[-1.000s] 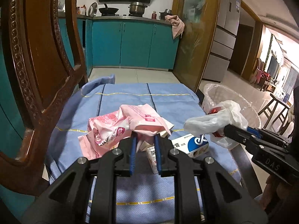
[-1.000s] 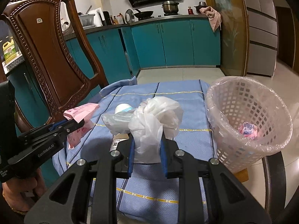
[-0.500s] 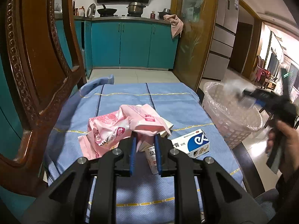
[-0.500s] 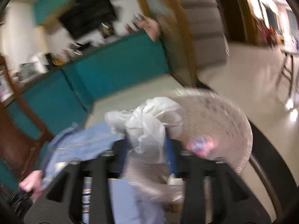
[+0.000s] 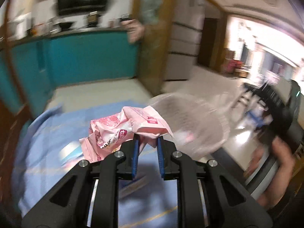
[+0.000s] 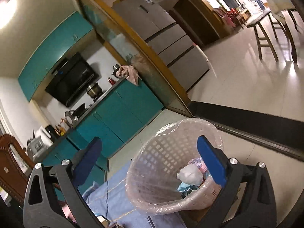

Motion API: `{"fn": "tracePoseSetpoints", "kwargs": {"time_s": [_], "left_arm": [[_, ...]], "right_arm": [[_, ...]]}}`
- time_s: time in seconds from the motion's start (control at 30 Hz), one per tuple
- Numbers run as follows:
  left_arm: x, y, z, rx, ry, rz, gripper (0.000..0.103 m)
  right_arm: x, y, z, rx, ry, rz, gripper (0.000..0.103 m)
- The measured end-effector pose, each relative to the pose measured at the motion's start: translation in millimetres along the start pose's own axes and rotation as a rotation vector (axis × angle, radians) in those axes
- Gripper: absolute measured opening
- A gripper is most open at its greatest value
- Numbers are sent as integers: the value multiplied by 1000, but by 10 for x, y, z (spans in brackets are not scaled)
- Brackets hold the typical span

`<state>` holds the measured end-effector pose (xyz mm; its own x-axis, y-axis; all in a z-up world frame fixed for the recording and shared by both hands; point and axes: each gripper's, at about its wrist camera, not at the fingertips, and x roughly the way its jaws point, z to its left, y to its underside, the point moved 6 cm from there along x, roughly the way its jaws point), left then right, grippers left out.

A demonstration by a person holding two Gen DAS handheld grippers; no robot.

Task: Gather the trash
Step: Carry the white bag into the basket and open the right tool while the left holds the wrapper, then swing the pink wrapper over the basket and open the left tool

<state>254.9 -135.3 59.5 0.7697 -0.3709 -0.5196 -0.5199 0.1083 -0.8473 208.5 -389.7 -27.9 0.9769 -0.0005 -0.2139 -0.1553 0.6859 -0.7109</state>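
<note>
My left gripper [image 5: 147, 139] is shut on a crumpled pink wrapper [image 5: 123, 131] and holds it above the blue cloth [image 5: 47, 152], next to the blurred white basket [image 5: 197, 125]. My right gripper [image 6: 150, 148] is open and empty over the lined white basket [image 6: 152, 159]. A white plastic bag [image 6: 189, 174] lies inside the basket among other scraps. In the left wrist view the right gripper [image 5: 269, 95] shows blurred at the far right, held by a hand.
Blue cloth [image 6: 117, 203] covers the table beside the basket. A carved wooden chair [image 6: 13, 163] stands at the left. Teal cabinets [image 6: 121, 112] and a grey fridge [image 6: 171, 38] stand behind. Wooden stools [image 6: 266, 32] stand on the tiled floor.
My right gripper swung over the basket, opened and let go of the white plastic bag, which now lies in the basket. My left gripper lifted the pink wrapper and moved toward the basket.
</note>
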Motion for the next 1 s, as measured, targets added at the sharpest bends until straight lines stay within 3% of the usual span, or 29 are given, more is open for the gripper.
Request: {"fn": "tracePoseSetpoints", "kwargs": {"time_s": [0.1, 0.13, 0.17, 0.23, 0.3, 0.37, 0.47, 0.67, 0.7, 0.83, 1.0], "left_arm": [[321, -409, -403, 19, 101, -26, 20], [443, -504, -484, 13, 126, -28, 29], [565, -568, -525, 8, 133, -27, 51], [885, -571, -460, -18, 71, 34, 85], [1004, -472, -311, -36, 16, 78, 86], [984, -328, -149, -53, 33, 106, 90], [798, -98, 198, -44, -5, 117, 91], [92, 267, 1100, -173, -91, 42, 95], [-79, 348, 1277, -175, -136, 15, 95], [-388, 621, 1622, -211, -235, -14, 97], [-385, 844, 1826, -237, -334, 74, 97]], "right_arm": [[-104, -107, -74, 25, 4, -43, 98], [-134, -142, -97, 28, 7, -56, 98], [-150, -159, -105, 29, 9, -62, 98], [-137, -139, -122, 25, 11, -50, 98], [-135, -120, -130, 18, 7, -28, 98], [-109, -86, -81, 6, -6, -7, 98], [-15, 13, 51, -37, -30, 52, 98], [28, 221, 397, -176, -75, 118, 98], [36, 269, 459, -212, -78, 135, 98], [156, 778, 840, -419, -110, 291, 98], [264, 1547, 1194, -678, -133, 501, 98]]}}
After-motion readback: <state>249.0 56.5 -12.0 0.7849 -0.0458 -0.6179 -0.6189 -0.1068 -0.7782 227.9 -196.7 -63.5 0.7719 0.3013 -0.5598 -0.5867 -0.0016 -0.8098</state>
